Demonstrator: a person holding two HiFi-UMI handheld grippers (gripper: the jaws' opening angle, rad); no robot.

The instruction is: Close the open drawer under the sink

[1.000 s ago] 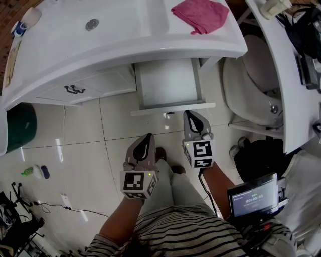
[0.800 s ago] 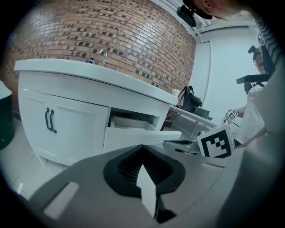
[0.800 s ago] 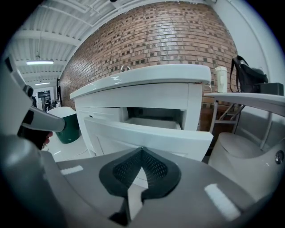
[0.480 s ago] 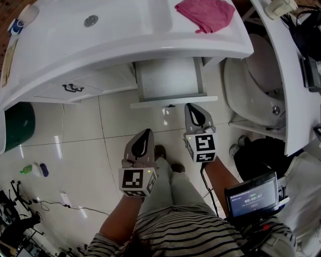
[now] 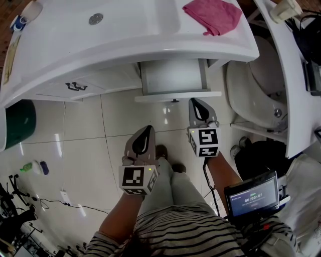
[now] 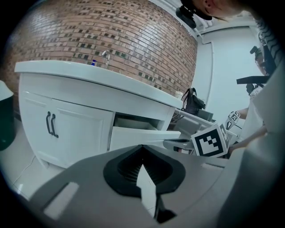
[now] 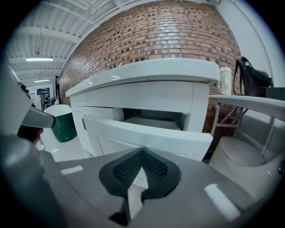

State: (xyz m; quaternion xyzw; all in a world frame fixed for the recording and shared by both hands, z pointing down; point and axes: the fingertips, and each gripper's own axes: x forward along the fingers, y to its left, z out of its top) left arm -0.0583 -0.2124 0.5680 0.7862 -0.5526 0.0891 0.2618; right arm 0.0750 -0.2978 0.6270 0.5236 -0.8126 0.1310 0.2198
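Note:
The white drawer (image 5: 173, 76) stands partly pulled out under the white sink counter (image 5: 100, 45). Its front panel (image 5: 178, 95) faces me, with a small dark handle (image 5: 174, 100) under it. My right gripper (image 5: 195, 103) is shut, its tip at the panel just right of the handle. In the right gripper view the panel (image 7: 147, 133) fills the space right behind the tip of the right gripper (image 7: 141, 150). My left gripper (image 5: 145, 129) is shut too, and hangs lower left over the floor, apart from the drawer (image 6: 142, 135).
A pink cloth (image 5: 213, 15) lies on the counter's right end. Shut cabinet doors with black handles (image 5: 75, 86) are left of the drawer. A toilet (image 5: 256, 85) stands close on the right, a green bin (image 5: 15, 125) on the left. Bottles (image 5: 32, 168) and cables lie on the tiles.
The drawer has slid further in under the counter, and less of its inside shows. My right gripper moved forward with the front panel. The left gripper barely shifted.

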